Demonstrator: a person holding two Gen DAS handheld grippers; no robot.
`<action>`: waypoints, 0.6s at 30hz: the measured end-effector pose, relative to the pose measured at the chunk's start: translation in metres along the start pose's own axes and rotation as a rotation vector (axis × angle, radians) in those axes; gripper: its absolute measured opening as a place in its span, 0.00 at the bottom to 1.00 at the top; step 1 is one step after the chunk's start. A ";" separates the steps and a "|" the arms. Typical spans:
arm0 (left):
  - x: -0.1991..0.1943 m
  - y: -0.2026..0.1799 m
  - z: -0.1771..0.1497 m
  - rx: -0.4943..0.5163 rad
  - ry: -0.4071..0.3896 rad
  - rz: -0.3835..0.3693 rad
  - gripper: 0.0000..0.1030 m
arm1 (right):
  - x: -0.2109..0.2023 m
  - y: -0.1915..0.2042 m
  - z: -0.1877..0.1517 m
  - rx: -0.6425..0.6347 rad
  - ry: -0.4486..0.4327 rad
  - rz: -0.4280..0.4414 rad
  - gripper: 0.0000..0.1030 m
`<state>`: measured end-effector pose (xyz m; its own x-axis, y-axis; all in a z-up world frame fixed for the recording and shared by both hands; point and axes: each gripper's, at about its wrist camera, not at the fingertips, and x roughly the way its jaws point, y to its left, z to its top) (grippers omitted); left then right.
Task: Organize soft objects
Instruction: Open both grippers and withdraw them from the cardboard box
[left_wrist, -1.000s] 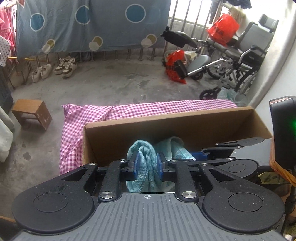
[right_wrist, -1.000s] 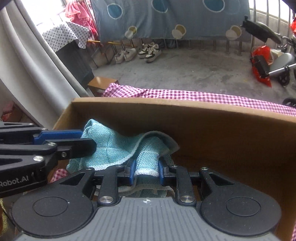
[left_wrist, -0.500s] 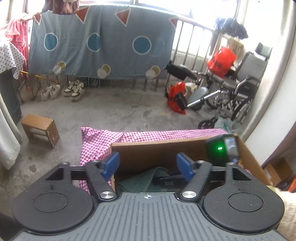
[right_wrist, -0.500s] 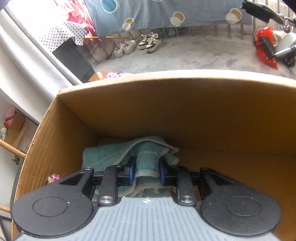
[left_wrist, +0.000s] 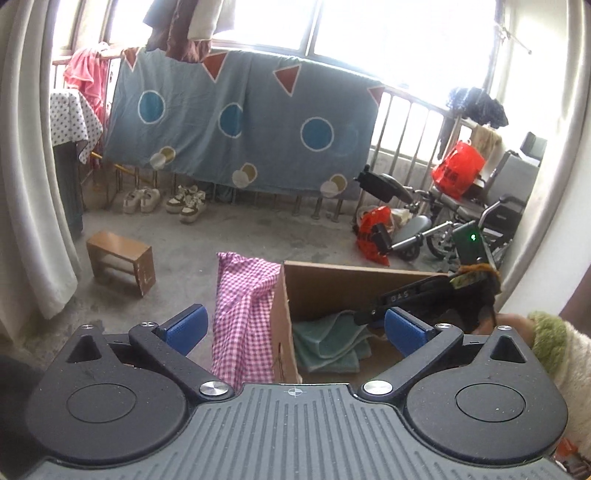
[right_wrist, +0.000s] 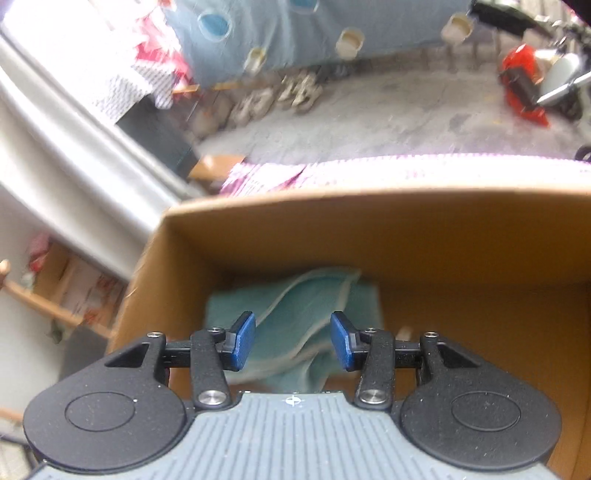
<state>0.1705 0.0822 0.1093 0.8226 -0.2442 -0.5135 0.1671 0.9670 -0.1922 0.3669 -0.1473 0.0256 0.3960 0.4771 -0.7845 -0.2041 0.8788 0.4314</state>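
Note:
A teal folded towel (left_wrist: 327, 341) lies on the bottom of an open cardboard box (left_wrist: 332, 280); it also shows in the right wrist view (right_wrist: 291, 314), inside the box (right_wrist: 369, 221). My left gripper (left_wrist: 295, 328) is wide open and empty, held above the box's left wall. My right gripper (right_wrist: 291, 341) is open just above the towel, inside the box, and holds nothing. The right gripper's body (left_wrist: 424, 295) shows in the left wrist view over the box.
A pink checked cloth (left_wrist: 243, 302) covers the table under the box and hangs off its edge. On the concrete floor are a small wooden stool (left_wrist: 120, 262), shoes (left_wrist: 162, 199) and a wheelchair (left_wrist: 461, 221). A blue sheet (left_wrist: 236, 118) hangs on the railing.
Both grippers were shut on the towel and lowered it into the box. Both have opened and let it go; the left one has drawn back and up.

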 end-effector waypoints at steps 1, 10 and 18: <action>-0.003 0.003 -0.005 -0.013 0.001 0.003 0.99 | 0.000 0.004 -0.001 -0.011 0.038 0.014 0.46; -0.005 0.025 -0.049 -0.080 0.041 -0.006 0.99 | 0.071 0.037 -0.020 -0.088 0.276 -0.037 0.39; -0.006 0.040 -0.079 -0.091 0.095 -0.012 0.99 | 0.079 0.038 -0.005 -0.103 0.195 -0.016 0.38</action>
<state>0.1290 0.1163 0.0385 0.7646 -0.2659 -0.5870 0.1231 0.9544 -0.2719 0.3863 -0.0760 -0.0220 0.2217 0.4472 -0.8665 -0.2939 0.8780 0.3779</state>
